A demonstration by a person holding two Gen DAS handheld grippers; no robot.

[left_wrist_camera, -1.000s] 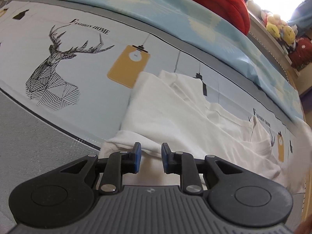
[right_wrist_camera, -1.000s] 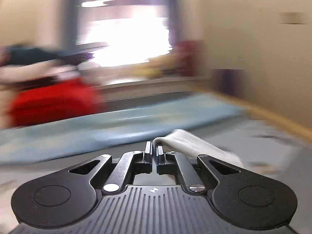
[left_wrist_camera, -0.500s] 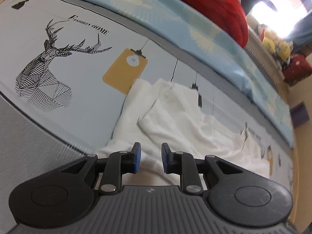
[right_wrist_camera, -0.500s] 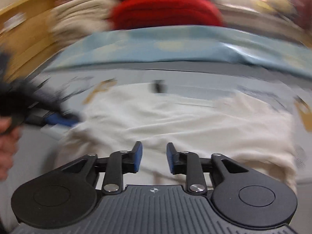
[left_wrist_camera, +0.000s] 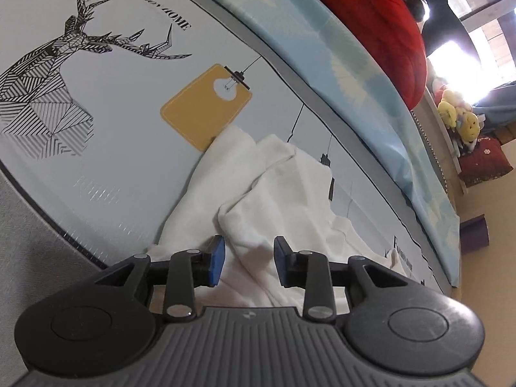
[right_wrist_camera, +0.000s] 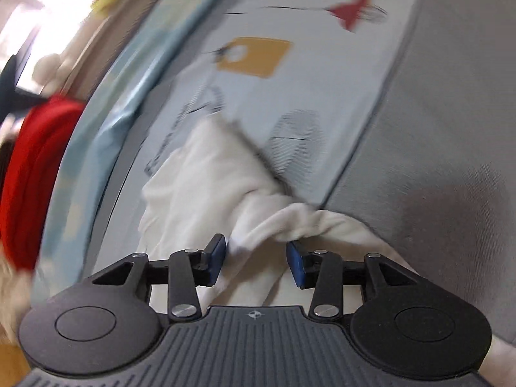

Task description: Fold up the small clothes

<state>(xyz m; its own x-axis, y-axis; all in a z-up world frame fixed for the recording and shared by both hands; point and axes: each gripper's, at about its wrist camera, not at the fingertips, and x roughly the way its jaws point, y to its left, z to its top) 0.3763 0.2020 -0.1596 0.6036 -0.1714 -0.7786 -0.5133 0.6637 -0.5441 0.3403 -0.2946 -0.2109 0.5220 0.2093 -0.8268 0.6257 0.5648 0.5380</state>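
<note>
A small white garment (left_wrist_camera: 274, 193) lies crumpled on a printed bed sheet (left_wrist_camera: 129, 122). In the left wrist view my left gripper (left_wrist_camera: 248, 262) hovers low over its near edge. Its jaws are opening, and a raised fold of the cloth shows between the blue pads without being pinched. In the right wrist view, which is blurred, the white garment (right_wrist_camera: 206, 180) stretches away from my right gripper (right_wrist_camera: 256, 262). Those jaws are opening too, with a bunched fold of the cloth in the gap and the pads apart from it.
The sheet bears a deer drawing (left_wrist_camera: 48, 74) and a yellow lamp patch (left_wrist_camera: 206, 106). A light blue quilt (left_wrist_camera: 364, 74) and a red cushion (left_wrist_camera: 371, 16) lie along the far side. Soft toys (left_wrist_camera: 458, 116) sit by the bright window. Grey bed edge (right_wrist_camera: 435, 129) runs on the right.
Both grippers have come down onto the garment and opened wider. The right one swung from facing the window to pointing down at the cloth, rolling as it went.
</note>
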